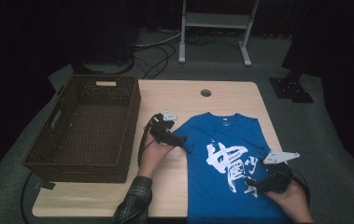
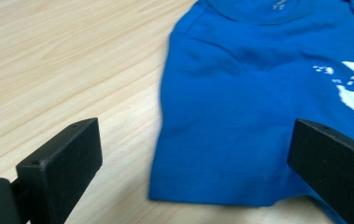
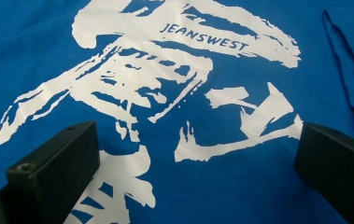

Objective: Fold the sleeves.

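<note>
While spread flat on the near right part of the table, printed side up:
T-shirt [image 1: 230, 154]: blue, collar toward the far edge, hem hanging over the near edge.
Right gripper [image 1: 254, 185]: nearest, held in the right hand [image 1: 291, 198] above the lower right of the shirt; jaws spread wide, nothing between them; cannot tell whether touching the cloth.
Print [image 3: 165, 93]: white brushed characters with the word JEANSWEST, framed between the two black jaws in the right gripper view.
Fold line [image 3: 345, 70]: thin dark crease in the fabric, at the right of that view.
Left gripper [image 1: 184, 142]: a little farther off, held in the left hand [image 1: 153, 156] at the shirt's left sleeve; jaws wide apart, gripping nothing.
Sleeve [image 2: 226, 140]: seen in the left gripper view lying flat, its hem edge between the jaws, bare wood to the left.
Table [image 1: 165, 98]: pale wood, round cable hole [image 1: 206, 93] near the far edge.
Basket [image 1: 88, 126]: dark brown wicker, rectangular, on the left side of the table, just beside the left gripper, apart from the shirt.
Frame [image 1: 216, 23]: light metal stand on the floor beyond the table.
</note>
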The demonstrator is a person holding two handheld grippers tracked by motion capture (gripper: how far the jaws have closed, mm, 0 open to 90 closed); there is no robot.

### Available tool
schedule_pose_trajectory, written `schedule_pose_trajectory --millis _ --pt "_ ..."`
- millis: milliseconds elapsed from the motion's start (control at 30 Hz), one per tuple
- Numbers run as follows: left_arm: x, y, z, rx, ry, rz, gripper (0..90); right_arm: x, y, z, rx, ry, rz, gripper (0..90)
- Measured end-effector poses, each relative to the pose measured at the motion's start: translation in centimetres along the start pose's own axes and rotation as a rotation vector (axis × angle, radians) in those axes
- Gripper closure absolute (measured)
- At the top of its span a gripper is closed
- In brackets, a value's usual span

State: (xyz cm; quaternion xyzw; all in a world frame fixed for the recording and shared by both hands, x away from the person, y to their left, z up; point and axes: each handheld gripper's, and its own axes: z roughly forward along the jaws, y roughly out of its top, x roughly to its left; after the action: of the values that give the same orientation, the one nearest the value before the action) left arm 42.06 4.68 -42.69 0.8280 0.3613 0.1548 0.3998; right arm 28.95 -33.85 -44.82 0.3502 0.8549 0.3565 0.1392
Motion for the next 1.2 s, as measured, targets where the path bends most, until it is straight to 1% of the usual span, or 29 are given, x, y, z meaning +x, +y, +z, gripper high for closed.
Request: schedule_pose_trajectory --millis 33,100,167,233,267,333,400,433,533,600,667,733,767,833,867,933,1000,1100,1133,1200 --pt "0.2 0.0 0.0 0.002 0.001 -0.006 2.6 0.0 0.0 0.0 0.0 0.0 0.0 0.0" --pt "0.3 0.0 -0.1 0.002 -0.001 -0.003 5.0 0.0 0.0 0.0 0.0 0.0 0.0 0.0" --pt "0.9 0.0 -0.4 -0.005 0.002 -0.014 5.1 0.0 0.0 0.0 0.0 0.0 0.0 0.0" --pt "1.1 -0.1 -0.4 0.0 0.007 -0.017 5.7 0.0 0.0 0.0 0.0 0.0 0.0 0.0" --pt "1.4 -0.3 -0.5 0.005 0.011 -0.021 6.5 0.0 0.0 0.0 0.001 0.0 -0.001 0.0" --pt "1.6 -0.4 -0.5 0.005 0.012 -0.025 10.2 0.0 0.0 0.0 0.0 0.0 0.0 0.0" --pt "2.0 -0.7 -0.5 0.0 0.012 -0.048 10.2 0.0 0.0 0.0 0.0 0.0 -0.002 0.0" --pt "2.1 -0.9 -0.5 -0.001 0.013 -0.051 11.3 0.0 0.0 0.0 0.0 0.0 0.0 0.0" --pt "2.2 -1.1 -0.5 0.0 0.013 -0.054 15.3 0.0 0.0 0.0 0.0 0.0 0.0 0.0" --pt "2.2 -1.3 -0.4 0.014 0.025 -0.047 15.8 0.0 0.0 0.0 0.0 0.0 -0.002 0.0" --pt "2.1 -1.4 -0.3 0.007 0.029 -0.043 22.3 0.0 0.0 0.0 0.0 0.0 -0.002 0.0" --pt "2.0 -1.4 -0.2 0.01 0.058 -0.044 24.6 0.0 0.0 0.0 0.0 0.0 -0.002 0.0" --pt "2.0 -1.4 -0.2 0.011 0.063 -0.038 25.0 0.0 0.0 0.0 0.0 0.0 -0.002 0.0" --pt "1.9 -1.5 -0.1 0.006 0.055 -0.036 26.4 0.0 0.0 0.0 0.0 0.0 -0.002 0.0" --pt "1.9 -1.6 -0.2 -0.002 0.047 -0.035 28.9 0.0 0.0 0.0 0.0 0.0 -0.002 0.0" --pt "1.8 -1.6 -0.2 -0.004 0.044 -0.029 33.5 0.0 0.0 0.0 0.0 0.0 -0.002 0.0" --pt "1.8 -1.7 -0.1 0.002 0.046 -0.041 34.3 0.0 0.0 0.0 0.0 0.0 -0.002 0.0" --pt "1.9 -1.8 -0.1 0.01 0.045 -0.051 37.9 0.0 0.0 0.0 0.0 0.0 -0.002 0.0" --pt "1.9 -1.8 -0.2 0.013 0.044 -0.051 41.2 0.0 0.0 0.0 0.0 0.0 -0.002 0.0" --pt "2.0 -1.8 -0.3 0.013 0.047 -0.054 43.2 0.0 0.0 0.0 0.0 0.0 0.0 0.0"
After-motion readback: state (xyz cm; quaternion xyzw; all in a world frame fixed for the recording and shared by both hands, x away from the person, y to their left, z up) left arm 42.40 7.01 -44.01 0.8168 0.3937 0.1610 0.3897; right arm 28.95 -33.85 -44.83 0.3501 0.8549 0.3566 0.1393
